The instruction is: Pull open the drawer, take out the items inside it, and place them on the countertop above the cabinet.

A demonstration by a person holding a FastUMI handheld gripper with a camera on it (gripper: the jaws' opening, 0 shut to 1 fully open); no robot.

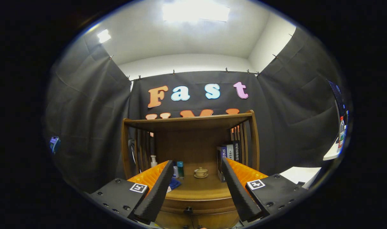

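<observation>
gripper view: hand-held gripper (196,190) spread wide, empty, before cabinet (193,197); drawer (196,210) closed.

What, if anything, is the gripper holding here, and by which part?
Nothing. The gripper is open, fingers spread with only air between them, ahead of the brown wooden cabinet and its small dark drawer knob.

On the countertop (198,189) of the wooden cabinet (193,213), a lidded teacup on a saucer (200,172) sits at the middle. Upright books (229,156) stand to its right against the slatted side. A small bottle (180,169) stands to its left, a pump bottle (153,161) farther left. The drawer knob (188,210) lies below the countertop's front edge. The gripper (196,190) has its fingers spread wide before the cabinet, touching nothing.
</observation>
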